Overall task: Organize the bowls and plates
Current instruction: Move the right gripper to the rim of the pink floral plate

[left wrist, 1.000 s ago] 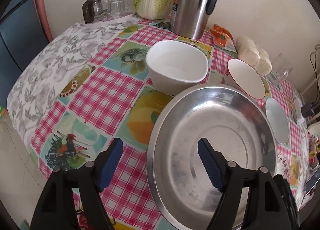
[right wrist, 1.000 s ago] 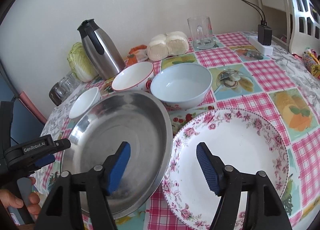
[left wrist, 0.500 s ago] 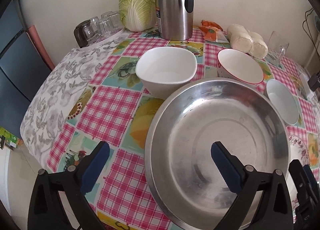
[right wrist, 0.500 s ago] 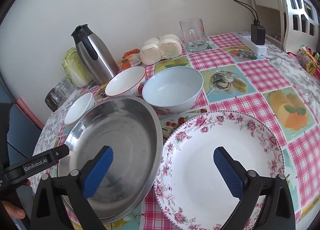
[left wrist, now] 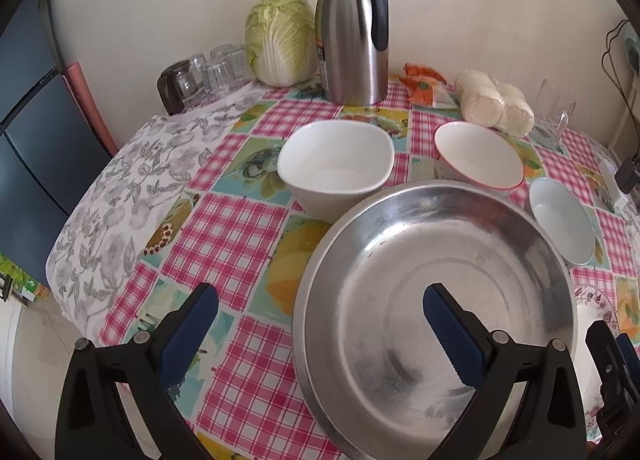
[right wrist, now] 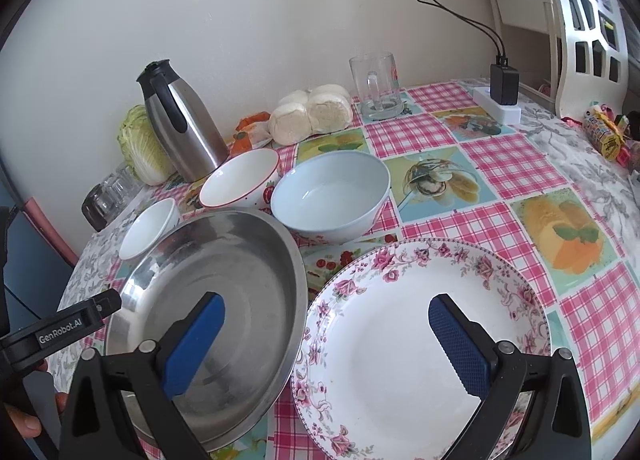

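A big steel plate lies at the near edge of the table. Right of it lies a floral plate. Behind them stand a white squarish bowl, a red-rimmed bowl and a pale blue bowl. My left gripper is open, straddling the steel plate's left rim without touching it. My right gripper is open above the gap between the two plates. Nothing is held.
At the back stand a steel thermos, a cabbage, upturned glasses, wrapped buns, a glass mug and a power strip with charger. A hand holds the left gripper's handle at the table's left edge.
Both grippers' jaws have opened wide. The left view has rolled level, bringing the thermos and bowls upright in it. No dish has moved.
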Demonstrator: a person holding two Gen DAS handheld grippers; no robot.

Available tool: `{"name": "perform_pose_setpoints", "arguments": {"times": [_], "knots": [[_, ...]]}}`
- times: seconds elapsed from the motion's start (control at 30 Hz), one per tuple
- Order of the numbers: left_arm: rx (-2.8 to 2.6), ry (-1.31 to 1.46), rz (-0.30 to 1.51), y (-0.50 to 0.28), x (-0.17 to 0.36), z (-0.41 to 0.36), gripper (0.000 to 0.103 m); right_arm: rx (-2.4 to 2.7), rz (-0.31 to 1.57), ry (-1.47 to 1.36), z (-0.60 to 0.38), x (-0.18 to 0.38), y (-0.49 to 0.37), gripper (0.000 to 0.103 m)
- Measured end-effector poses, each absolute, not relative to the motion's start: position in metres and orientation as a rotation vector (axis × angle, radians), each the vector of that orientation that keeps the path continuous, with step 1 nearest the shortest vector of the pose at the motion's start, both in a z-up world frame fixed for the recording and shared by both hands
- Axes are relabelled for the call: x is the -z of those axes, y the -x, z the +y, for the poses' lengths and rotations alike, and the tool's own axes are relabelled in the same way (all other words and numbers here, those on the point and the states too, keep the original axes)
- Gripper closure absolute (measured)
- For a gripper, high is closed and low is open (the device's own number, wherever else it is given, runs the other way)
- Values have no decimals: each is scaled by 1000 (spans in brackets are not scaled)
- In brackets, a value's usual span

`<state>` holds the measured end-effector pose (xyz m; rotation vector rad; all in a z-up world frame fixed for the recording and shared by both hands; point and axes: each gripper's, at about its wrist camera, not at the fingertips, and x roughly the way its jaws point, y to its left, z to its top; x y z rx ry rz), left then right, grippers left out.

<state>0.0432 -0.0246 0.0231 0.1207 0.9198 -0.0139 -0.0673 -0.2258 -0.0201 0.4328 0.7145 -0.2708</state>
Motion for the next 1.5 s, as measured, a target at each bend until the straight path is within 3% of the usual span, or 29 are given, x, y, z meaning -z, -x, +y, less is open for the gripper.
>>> {"name": "perform_pose_setpoints", "arguments": {"times": [0.83,1.23,1.5], "knots": [[422,51,734,11,-70,-107,1,508,605,-544,-325,11,128,0],[615,30,849,46,-61,-164,1,598,539,-688,-379,20,174,0],[655,101,1023,51,-39,-172,1,593,552,-752,-391,29,181,0]]}}
